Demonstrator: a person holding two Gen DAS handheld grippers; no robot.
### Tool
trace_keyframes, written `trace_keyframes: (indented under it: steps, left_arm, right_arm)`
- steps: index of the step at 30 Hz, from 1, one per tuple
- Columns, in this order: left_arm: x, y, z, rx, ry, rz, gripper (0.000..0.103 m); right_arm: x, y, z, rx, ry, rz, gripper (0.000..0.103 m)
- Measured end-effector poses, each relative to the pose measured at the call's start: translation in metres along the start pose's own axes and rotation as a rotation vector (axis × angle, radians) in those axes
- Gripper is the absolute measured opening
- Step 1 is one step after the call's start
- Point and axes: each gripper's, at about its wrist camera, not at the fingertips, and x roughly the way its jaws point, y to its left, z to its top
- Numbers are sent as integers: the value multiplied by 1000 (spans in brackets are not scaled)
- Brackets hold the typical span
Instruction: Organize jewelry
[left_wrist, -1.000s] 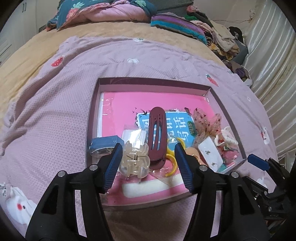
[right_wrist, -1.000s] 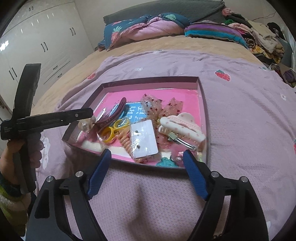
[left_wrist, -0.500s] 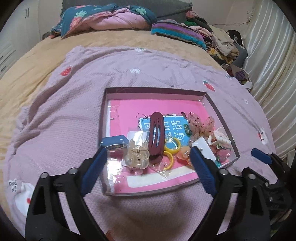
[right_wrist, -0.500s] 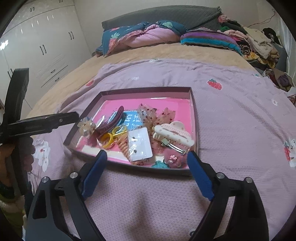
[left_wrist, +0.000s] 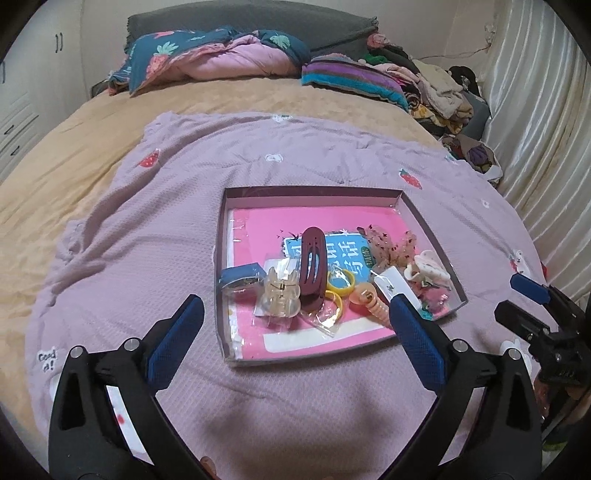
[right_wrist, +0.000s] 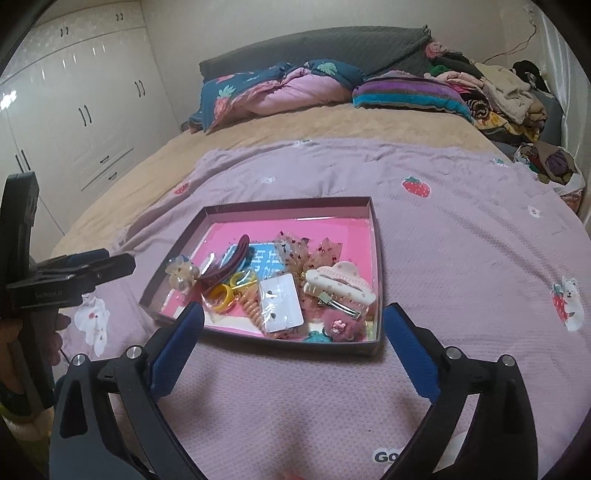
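A shallow dark-rimmed box w/ pink lining (left_wrist: 312, 192) is seen on the lilac bedspread (left_wrist: 147, 240), holding clips & hair ties heaped at its near end. Left gripper (left_wrist: 291, 317) & right gripper (right_wrist: 291, 325) are held short of the box, fingers spread wide, nothing gripped. Judged btwn picks; next, one piece, e.g. the maroon oval barrette (left_wrist: 313, 264), would need closing on.

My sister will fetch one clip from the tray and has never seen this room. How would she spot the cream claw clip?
On the bed, a shallow tray with a pink floor sits on the lilac blanket. The cream claw clip lies in the tray's near right part, beside the sheer dotted bow. Among the tray's things, only it is cream and scalloped, with small pink dots and a row of teeth.
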Motion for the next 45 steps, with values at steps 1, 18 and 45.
trace_keyframes:
  steps: [1, 18, 45]
  left_arm:
    - [-4, 0, -1, -2, -7, 0, 94]
    - [-51, -11, -30, -7, -89, -16, 94]
    - [-71, -21, -77, 37, -130, 0, 94]
  right_arm:
    - [-4, 1, 0, -1, -7, 2, 97]
    - [-52, 21, -13, -41, -70, 7, 97]
    - [-87, 34, -61, -81, -130, -47, 97]
